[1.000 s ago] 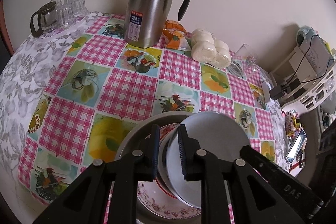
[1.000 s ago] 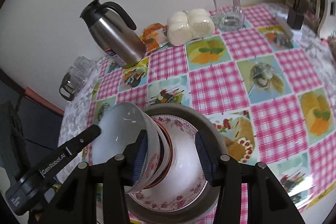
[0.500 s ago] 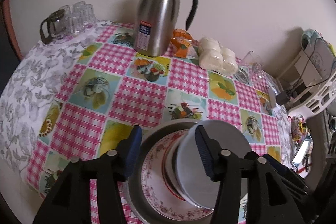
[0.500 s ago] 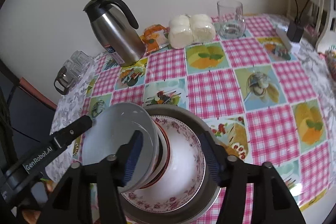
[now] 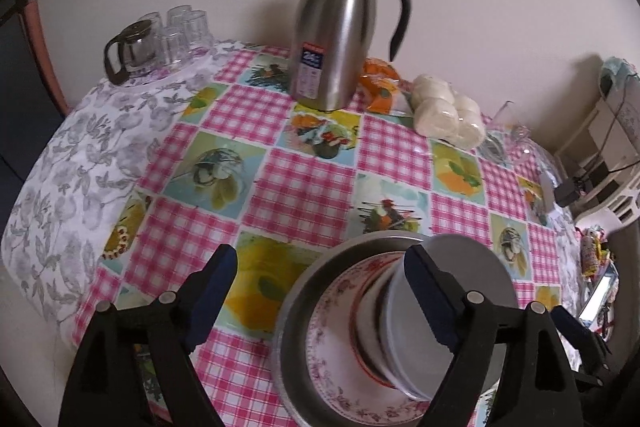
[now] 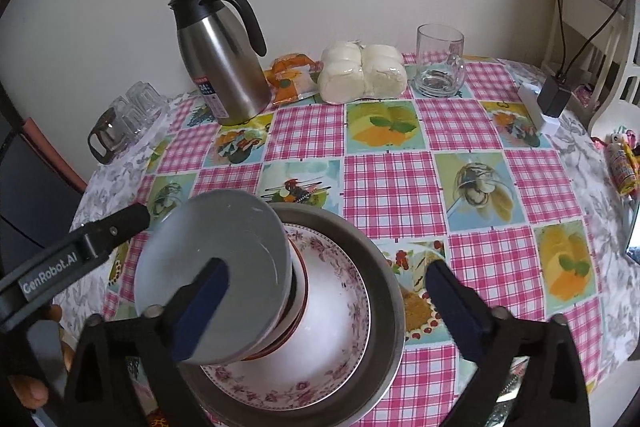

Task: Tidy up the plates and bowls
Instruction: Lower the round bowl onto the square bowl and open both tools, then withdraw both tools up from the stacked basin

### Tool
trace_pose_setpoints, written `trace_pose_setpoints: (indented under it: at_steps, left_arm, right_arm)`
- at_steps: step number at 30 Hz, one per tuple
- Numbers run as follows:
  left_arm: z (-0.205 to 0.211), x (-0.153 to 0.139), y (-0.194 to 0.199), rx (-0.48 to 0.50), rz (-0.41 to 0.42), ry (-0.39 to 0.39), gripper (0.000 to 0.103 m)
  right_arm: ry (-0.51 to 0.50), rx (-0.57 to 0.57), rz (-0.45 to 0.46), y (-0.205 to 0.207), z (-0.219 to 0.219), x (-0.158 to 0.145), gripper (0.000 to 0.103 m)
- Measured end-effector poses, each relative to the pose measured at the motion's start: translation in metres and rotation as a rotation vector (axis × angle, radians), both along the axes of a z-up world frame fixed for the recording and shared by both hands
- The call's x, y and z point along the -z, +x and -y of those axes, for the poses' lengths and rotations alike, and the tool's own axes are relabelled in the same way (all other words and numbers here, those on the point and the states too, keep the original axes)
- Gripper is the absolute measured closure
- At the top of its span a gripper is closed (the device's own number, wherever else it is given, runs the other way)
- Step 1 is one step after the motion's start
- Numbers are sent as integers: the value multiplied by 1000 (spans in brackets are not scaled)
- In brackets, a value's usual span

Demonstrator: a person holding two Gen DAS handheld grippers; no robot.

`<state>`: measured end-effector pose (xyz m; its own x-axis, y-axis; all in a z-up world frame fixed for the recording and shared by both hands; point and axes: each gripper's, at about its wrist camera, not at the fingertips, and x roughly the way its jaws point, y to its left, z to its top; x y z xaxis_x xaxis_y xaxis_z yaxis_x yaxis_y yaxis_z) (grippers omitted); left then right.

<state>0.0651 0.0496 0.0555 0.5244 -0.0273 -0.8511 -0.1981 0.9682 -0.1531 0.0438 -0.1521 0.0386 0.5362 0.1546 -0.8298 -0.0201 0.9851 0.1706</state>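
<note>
While both tongs gape wide, the stacked dishes sit near the tabletop's (image 5: 304, 187) front edge, nothing held.
From the left view, the left tongs (image 5: 320, 275) hover with the metal basin (image 5: 292, 315) just below and right of centre; the floral plate (image 5: 332, 339) lies inside it and the grey bowl (image 5: 472, 267) perches tilted on top. From the right view, the right tongs (image 6: 328, 291) straddle the stack, with the grey bowl leaning left by the left pad; this hand looks better centred.
</note>
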Motion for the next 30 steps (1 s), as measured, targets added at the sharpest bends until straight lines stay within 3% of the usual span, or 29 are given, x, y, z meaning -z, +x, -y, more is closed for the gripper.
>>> trace_pose_setpoints:
  at_steps: [5, 7, 15, 30]
  left_arm:
    - [-3, -1, -3, -13, 17, 22, 14]
    - [-3, 0, -2, -19, 16, 37, 2]
    - [1, 2, -3, -4, 12, 80, 1]
    - [-5, 2, -14, -24, 24, 81, 1]
  right_arm:
    - [6, 0, 11, -4, 2, -2, 0]
    - [7, -1, 15, -5, 2, -2, 0]
    - [8, 10, 10, -6, 5, -1, 0]
    - [-5, 7, 19, -13, 4, -3, 0]
